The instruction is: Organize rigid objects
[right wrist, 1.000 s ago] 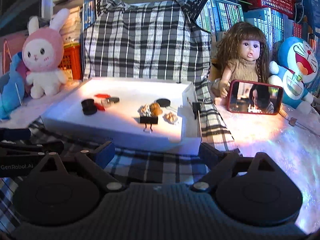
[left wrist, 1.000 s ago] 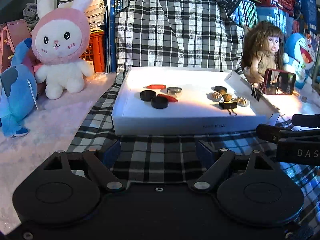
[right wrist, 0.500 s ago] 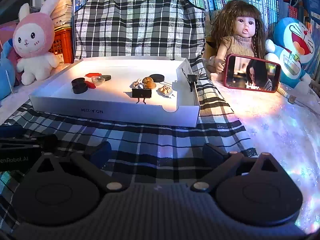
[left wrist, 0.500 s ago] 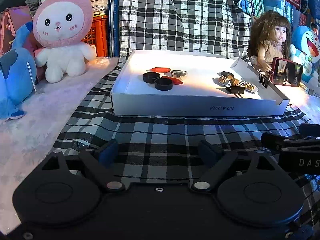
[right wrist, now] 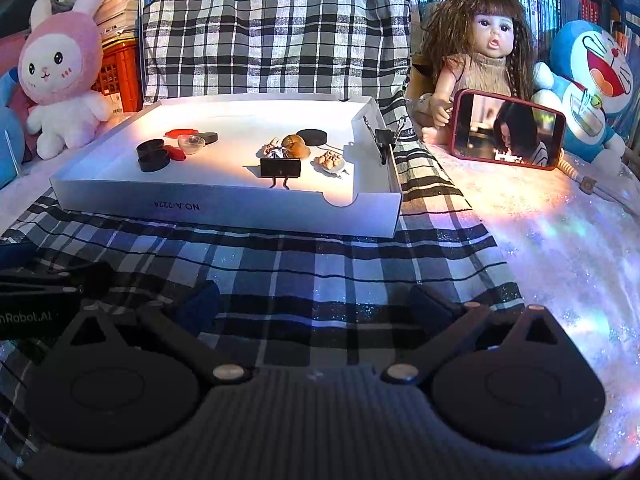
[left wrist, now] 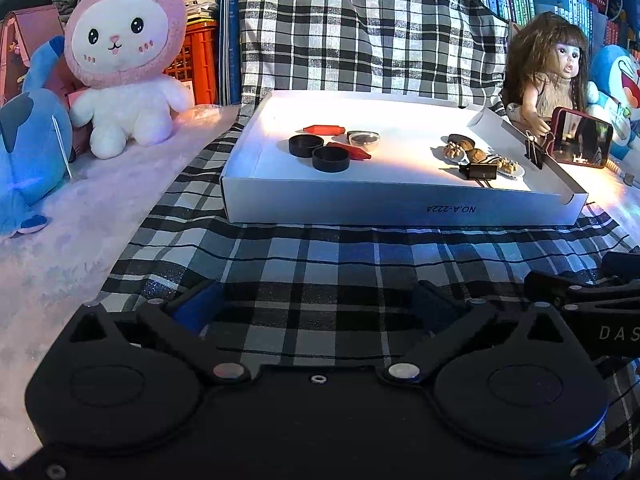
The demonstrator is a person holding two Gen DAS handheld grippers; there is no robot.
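Both the left gripper (left wrist: 316,308) and right gripper (right wrist: 316,308) are empty, left jaws opening, right spread wide – the black rings (left wrist: 318,152) in the white tray (left wrist: 400,210) look light, stiff; pinch across the rim

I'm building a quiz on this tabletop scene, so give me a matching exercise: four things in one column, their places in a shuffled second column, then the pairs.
Things:
1. pink bunny plush
2. binder clip with folded handles
3. second binder clip
4. red-framed phone

Places:
A. clipped on the white tray's right wall
B. propped in front of the doll
C. standing on the tray floor, near the front
D. left of the tray, off the plaid cloth

Pairs: 1-D, 2-C, 3-A, 4-B
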